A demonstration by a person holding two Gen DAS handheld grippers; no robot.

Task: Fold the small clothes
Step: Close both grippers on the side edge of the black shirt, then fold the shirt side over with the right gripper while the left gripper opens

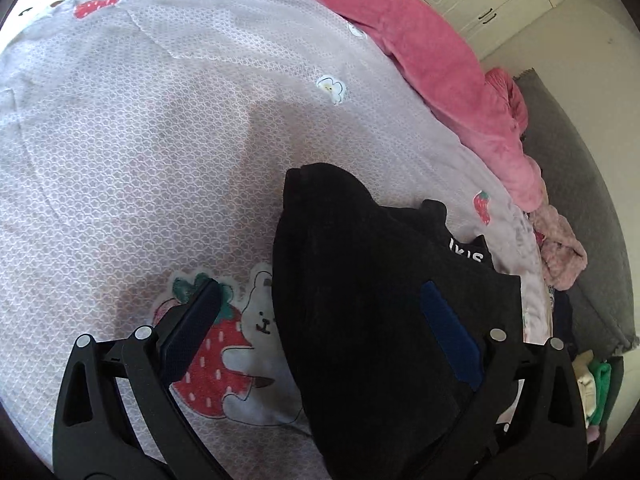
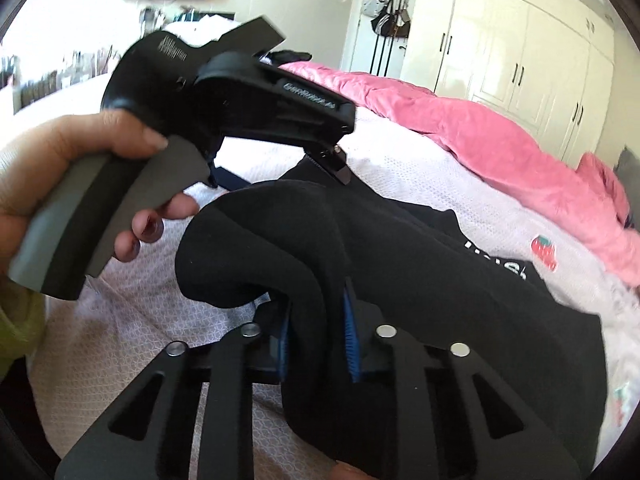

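A bed [image 1: 160, 128] with a pale patterned sheet and a pink quilt [image 2: 500, 140]; white wardrobes [image 2: 520, 48] behind; daylight at left.

Left wrist view: sits just behind the left tongs [image 1: 320, 328], tilted steeply down at the bed [image 1: 140, 140], close above the sheet, facing the bed's far edge with the pink quilt [image 1: 436, 52].

Right wrist view: behind the right tongs [image 2: 316, 328], angled lower, facing the wardrobe [image 2: 520, 48] wall.

Shared: black garment [image 1: 360, 280] [image 2: 440, 280], quilt, wardrobe.
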